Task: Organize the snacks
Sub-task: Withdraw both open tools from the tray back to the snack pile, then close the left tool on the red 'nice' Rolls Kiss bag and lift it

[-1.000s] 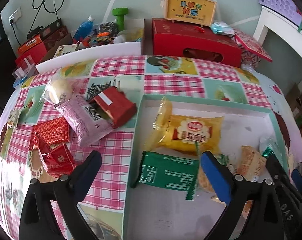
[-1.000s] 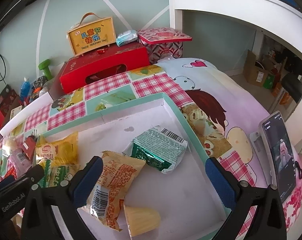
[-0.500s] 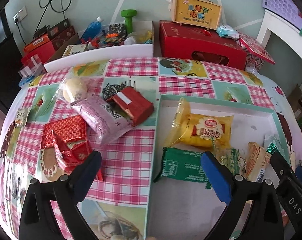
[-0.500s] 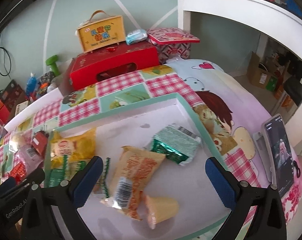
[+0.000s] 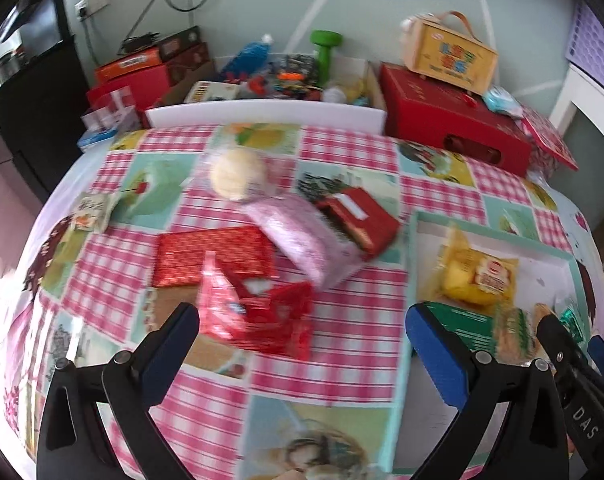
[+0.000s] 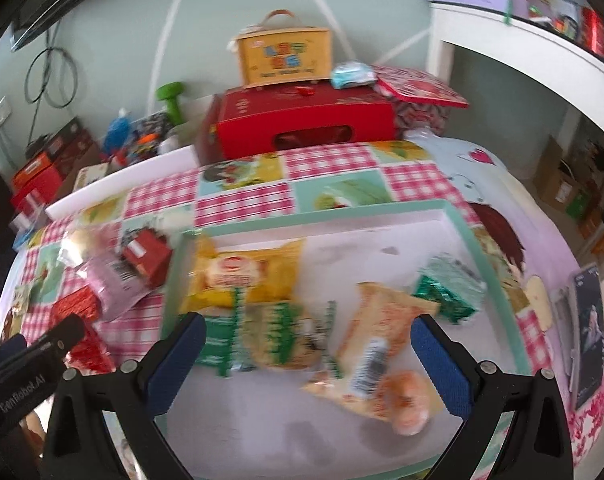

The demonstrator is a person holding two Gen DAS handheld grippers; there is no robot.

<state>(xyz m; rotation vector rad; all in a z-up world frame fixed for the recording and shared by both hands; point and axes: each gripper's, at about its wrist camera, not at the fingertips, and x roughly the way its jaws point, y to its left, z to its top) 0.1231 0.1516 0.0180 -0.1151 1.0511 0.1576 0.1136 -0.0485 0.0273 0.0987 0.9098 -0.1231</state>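
A shallow mint-rimmed tray (image 6: 458, 224) lies on the checked tablecloth and holds a yellow cake packet (image 6: 241, 276), a green-white packet (image 6: 277, 336), an orange packet (image 6: 382, 340) and a green foil packet (image 6: 446, 288). My right gripper (image 6: 306, 356) hovers open above these, holding nothing. Left of the tray (image 5: 410, 264) loose snacks lie on the cloth: red foil packets (image 5: 253, 312), a pink packet (image 5: 302, 240), a red box (image 5: 362, 216) and a round bun in clear wrap (image 5: 237, 174). My left gripper (image 5: 302, 344) stands open just short of the red foil packets.
A big red carton (image 5: 454, 120) with a yellow handled box (image 5: 450, 54) on it stands at the table's far edge. Clutter, a green dumbbell (image 5: 326, 48) and boxes sit behind a white board (image 5: 261, 114). A phone (image 6: 586, 328) lies right of the tray.
My left gripper has swung left, from over the tray to over the loose snacks on the cloth. The right gripper's view has shifted left and back, taking in more of the tray.
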